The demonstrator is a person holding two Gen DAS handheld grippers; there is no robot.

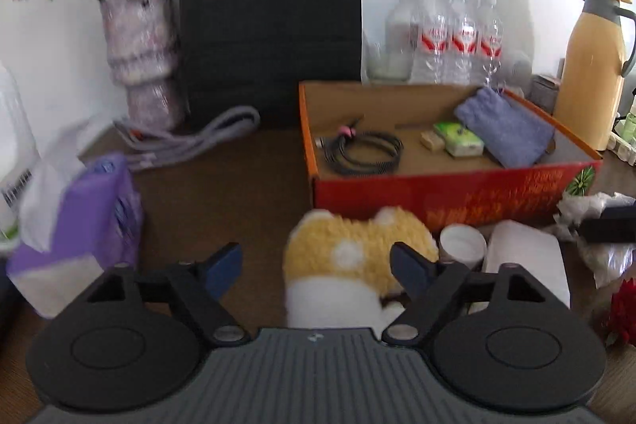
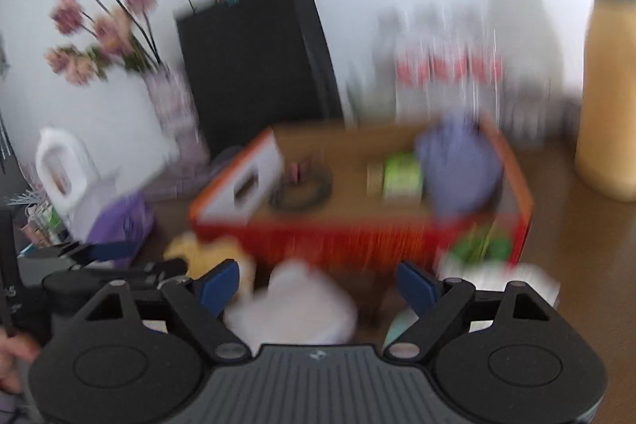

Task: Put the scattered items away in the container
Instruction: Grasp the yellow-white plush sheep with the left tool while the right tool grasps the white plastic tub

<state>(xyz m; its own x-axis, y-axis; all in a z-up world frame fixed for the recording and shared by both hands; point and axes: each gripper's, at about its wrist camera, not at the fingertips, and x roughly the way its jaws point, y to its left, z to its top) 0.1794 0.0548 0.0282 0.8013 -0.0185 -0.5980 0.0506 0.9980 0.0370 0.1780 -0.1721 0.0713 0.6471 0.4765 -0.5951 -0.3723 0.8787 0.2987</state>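
An open red-orange cardboard box [image 1: 449, 193] sits on the brown table. Inside lie a black cable [image 1: 361, 151], a green packet [image 1: 459, 138] and a blue cloth pouch [image 1: 505, 130]. A yellow and white plush toy [image 1: 349, 265] lies in front of the box, between the open fingers of my left gripper [image 1: 316, 267]. A white cup [image 1: 463, 245] and a white tissue pack [image 1: 524, 265] lie to its right. My right gripper [image 2: 318, 285] is open above a white item [image 2: 294, 304]; that view is blurred. The box [image 2: 357, 237] shows there too.
A purple tissue pack [image 1: 83, 225] lies at the left. A flower vase [image 1: 139, 58], a black paper bag [image 1: 270, 10], several water bottles [image 1: 453, 34] and a yellow thermos jug [image 1: 592, 66] stand at the back. Crumpled paper [image 1: 596, 225] lies at the right.
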